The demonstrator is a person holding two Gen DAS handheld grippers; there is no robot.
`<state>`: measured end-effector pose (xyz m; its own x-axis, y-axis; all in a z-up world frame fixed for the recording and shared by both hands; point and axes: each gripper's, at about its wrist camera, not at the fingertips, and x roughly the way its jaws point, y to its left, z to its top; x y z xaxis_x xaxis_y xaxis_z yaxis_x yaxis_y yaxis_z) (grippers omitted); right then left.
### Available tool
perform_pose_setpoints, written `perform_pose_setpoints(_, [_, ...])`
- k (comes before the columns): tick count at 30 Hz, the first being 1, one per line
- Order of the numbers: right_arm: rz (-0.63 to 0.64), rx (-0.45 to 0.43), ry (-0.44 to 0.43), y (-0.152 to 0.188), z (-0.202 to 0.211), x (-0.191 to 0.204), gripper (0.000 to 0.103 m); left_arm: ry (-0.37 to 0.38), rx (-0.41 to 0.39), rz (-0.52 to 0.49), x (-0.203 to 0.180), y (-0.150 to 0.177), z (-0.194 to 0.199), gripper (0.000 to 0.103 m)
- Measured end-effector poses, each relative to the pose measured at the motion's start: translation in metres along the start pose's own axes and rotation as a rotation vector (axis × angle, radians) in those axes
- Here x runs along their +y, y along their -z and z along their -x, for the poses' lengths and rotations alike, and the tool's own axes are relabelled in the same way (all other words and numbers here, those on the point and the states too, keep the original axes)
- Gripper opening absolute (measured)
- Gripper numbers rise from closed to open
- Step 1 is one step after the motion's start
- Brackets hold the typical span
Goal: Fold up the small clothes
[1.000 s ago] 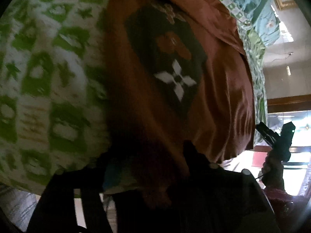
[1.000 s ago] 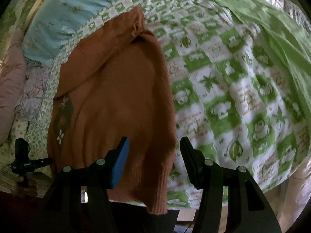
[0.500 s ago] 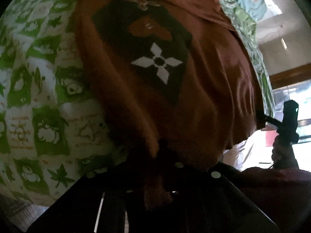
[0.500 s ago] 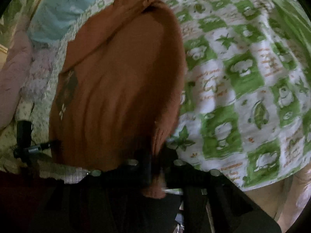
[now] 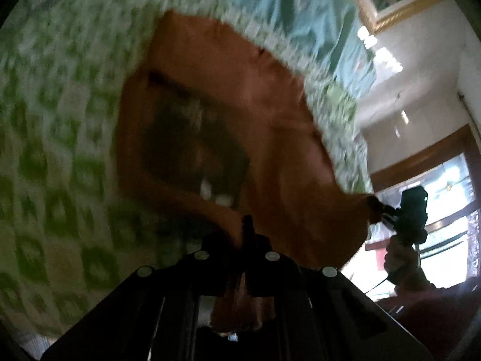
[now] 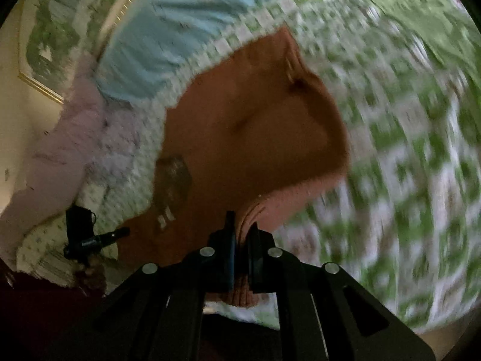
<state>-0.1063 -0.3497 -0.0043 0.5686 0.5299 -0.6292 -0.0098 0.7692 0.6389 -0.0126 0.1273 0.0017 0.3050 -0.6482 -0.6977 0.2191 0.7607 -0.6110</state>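
A small rust-orange sweater (image 5: 270,114) with a dark printed patch (image 5: 192,150) lies on a green-and-white patterned bedspread (image 5: 60,150). My left gripper (image 5: 245,240) is shut on one bottom corner of the sweater's hem and holds it lifted. My right gripper (image 6: 242,240) is shut on the other hem corner, where ribbed knit bunches between the jaws; the sweater (image 6: 255,126) stretches away from it. The right gripper also shows in the left wrist view (image 5: 375,207), pinching the cloth. The left gripper shows in the right wrist view (image 6: 123,231). Both views are blurred.
A light blue pillow (image 6: 180,36) and a pale pink cover (image 6: 75,138) lie at the head of the bed. A loose green cloth (image 6: 421,15) lies at the far right. A framed picture (image 6: 45,45) hangs on the wall. A bright window (image 5: 445,198) is at the right.
Both grippers have lifted the hem off the bed and carried it toward the sweater's top. The cloth now hangs stretched between them. The right gripper closed on the hem within the last second.
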Motion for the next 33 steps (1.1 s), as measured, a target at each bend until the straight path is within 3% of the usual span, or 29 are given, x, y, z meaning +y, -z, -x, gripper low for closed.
perform_pose_setpoints(4, [0.012,-0.085,-0.026,-0.043,-0.001,0.009,0.007,0.022,-0.108,0.009,-0.003,-0.053,0.009,0.005])
perform_pose_setpoints(12, [0.053,-0.179,0.014,-0.136,-0.033,0.008,0.007,-0.018,-0.209,-0.025,-0.005,-0.145,-0.012,0.005])
perform_pose_setpoints(22, [0.049,-0.165,0.088,-0.227,-0.103,-0.013,0.007,-0.086,-0.200,0.011,0.022,-0.223,-0.068,0.004])
perform_pose_setpoints(33, [0.027,-0.080,0.181,-0.272,-0.171,-0.050,0.007,-0.169,-0.172,0.076,0.065,-0.271,-0.125,0.004])
